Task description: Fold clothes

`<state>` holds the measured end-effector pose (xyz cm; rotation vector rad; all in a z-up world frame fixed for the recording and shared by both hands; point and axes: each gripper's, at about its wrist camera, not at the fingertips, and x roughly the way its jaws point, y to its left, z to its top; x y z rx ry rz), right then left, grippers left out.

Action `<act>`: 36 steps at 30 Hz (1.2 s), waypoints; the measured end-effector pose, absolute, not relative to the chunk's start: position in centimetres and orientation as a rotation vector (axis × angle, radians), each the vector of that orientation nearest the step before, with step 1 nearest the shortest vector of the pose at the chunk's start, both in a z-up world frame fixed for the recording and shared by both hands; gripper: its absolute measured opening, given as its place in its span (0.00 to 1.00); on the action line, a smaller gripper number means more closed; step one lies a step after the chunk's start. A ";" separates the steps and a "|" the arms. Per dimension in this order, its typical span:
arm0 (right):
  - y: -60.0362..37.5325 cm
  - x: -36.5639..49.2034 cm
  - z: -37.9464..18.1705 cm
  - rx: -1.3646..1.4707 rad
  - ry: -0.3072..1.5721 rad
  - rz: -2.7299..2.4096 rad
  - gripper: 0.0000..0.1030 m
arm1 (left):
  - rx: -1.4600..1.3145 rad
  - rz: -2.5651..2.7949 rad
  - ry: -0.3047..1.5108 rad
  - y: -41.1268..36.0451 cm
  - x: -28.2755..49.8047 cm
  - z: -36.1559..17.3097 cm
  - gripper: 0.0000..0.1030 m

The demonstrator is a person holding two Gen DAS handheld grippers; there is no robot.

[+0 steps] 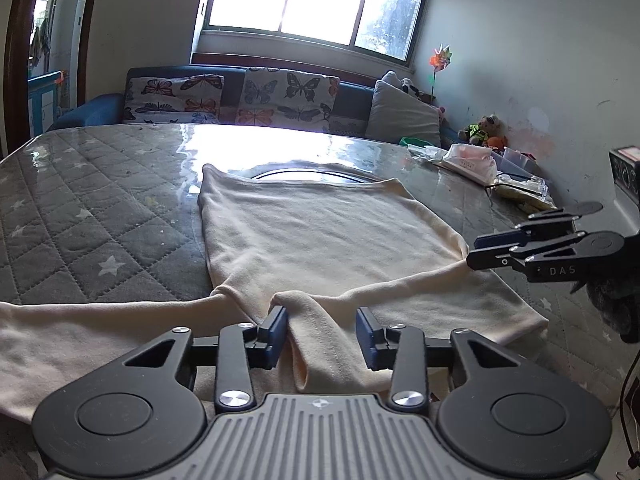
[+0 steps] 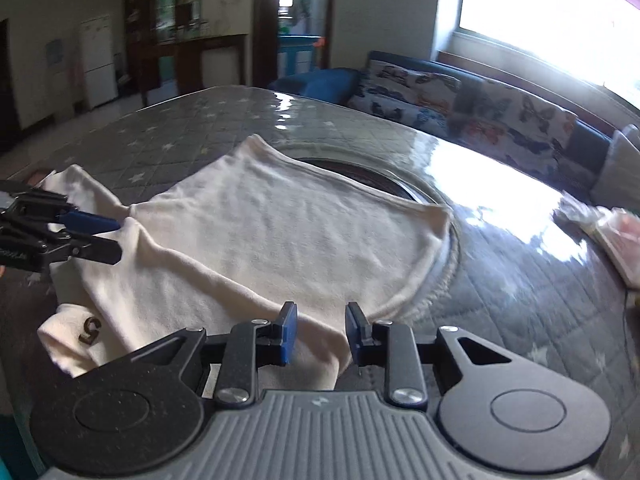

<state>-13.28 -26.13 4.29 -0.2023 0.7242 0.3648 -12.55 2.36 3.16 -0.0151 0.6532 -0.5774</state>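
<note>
Black tools (image 1: 322, 330) (image 2: 318, 328), blue pads, silver screws, ribbed grey housing

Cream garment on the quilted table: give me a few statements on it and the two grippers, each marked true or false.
1. The cream garment lies spread on the grey quilted table. True.
2. The left gripper is shut, its fingers pressed together. False: its fingers stand apart, with a fold of cloth between them.
3. The right gripper is open above the garment's near edge. True.
4. The garment is dark blue. False: it is cream; the blue is on the finger pads.
5. A sofa with butterfly-print cushions stands behind the table under a window. True.
</note>
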 end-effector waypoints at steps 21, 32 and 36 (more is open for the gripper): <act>-28.6 -11.2 5.6 -0.395 0.846 0.462 0.24 | 0.029 -0.584 0.630 1.0 -11.1 4.0 0.20; -29.3 -13.3 5.4 -0.335 0.845 0.499 0.24 | 0.113 -0.660 0.608 -1.6 -10.6 6.1 0.28; -30.4 -15.1 5.8 -0.256 0.824 0.493 0.25 | 0.172 -0.840 0.634 -6.0 -10.3 6.3 0.29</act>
